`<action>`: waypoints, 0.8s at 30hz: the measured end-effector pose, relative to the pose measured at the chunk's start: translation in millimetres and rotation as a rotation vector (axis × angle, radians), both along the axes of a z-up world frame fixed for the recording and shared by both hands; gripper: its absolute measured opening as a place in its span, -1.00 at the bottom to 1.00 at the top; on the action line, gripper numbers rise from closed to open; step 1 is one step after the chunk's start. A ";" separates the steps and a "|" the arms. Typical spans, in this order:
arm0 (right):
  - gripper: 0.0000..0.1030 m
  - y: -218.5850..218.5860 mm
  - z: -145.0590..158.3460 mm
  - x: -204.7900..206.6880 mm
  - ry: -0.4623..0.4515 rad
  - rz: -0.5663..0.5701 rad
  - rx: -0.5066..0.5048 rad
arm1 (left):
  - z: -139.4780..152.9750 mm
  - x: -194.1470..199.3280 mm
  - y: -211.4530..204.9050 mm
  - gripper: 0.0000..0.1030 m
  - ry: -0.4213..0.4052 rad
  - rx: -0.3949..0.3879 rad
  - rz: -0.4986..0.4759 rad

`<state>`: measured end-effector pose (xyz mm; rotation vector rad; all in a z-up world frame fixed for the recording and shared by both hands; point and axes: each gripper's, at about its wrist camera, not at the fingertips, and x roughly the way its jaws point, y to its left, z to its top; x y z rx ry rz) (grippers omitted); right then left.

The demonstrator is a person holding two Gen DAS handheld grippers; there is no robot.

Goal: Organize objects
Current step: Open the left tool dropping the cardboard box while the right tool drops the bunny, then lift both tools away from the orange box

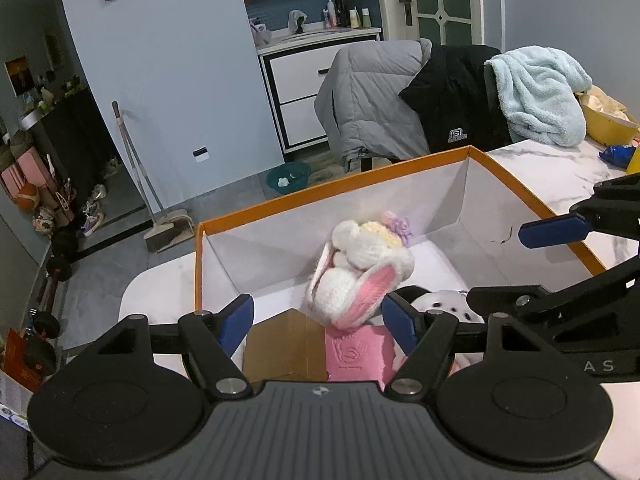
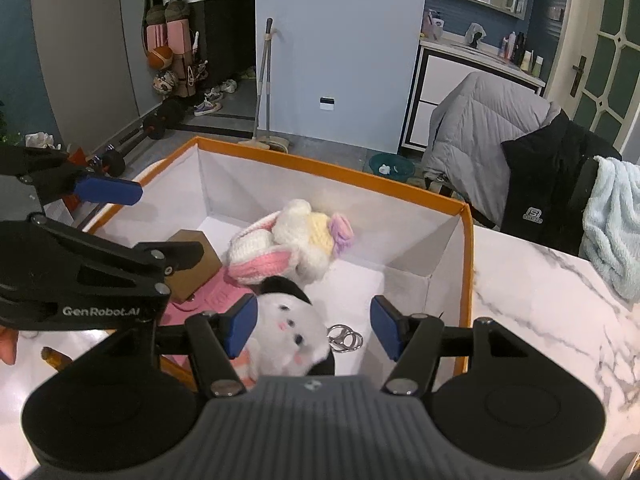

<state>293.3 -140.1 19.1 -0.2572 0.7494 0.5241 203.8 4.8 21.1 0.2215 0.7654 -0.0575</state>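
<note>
Hovering over the orange-rimmed white cardboard box (image 2: 464, 264), both hand-held tools look finished with this batch. Inside that box lie a white-and-pink knitted bunny toy (image 2: 286, 240), a white plush keychain animal (image 2: 290, 334) nearer the front wall, a pink flat pouch (image 1: 356, 354) and a small brown carton (image 2: 192, 264) toward its left side. Left gripper (image 1: 318, 322) and right gripper (image 2: 312, 326) both gape wide, holding nothing. Most sorting seems done; whether more remains on the marble table (image 2: 540, 320) beside the box, I cannot tell.

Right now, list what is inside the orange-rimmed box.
Orange-rimmed box holds a knitted bunny, white plush keychain, pink item and small cardboard box. Anything beneath them is hidden.
</note>
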 end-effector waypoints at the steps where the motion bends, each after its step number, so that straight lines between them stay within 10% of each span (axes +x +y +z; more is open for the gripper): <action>1: 0.25 0.1 0.9 -1.0 -0.002 0.001 0.000 | 0.6 -0.8 -0.3 0.63 -0.001 0.003 0.002; 24: 0.25 -10.2 69.5 -64.9 -0.103 0.027 0.028 | 71.4 -57.2 -13.7 0.64 -0.102 0.071 -0.008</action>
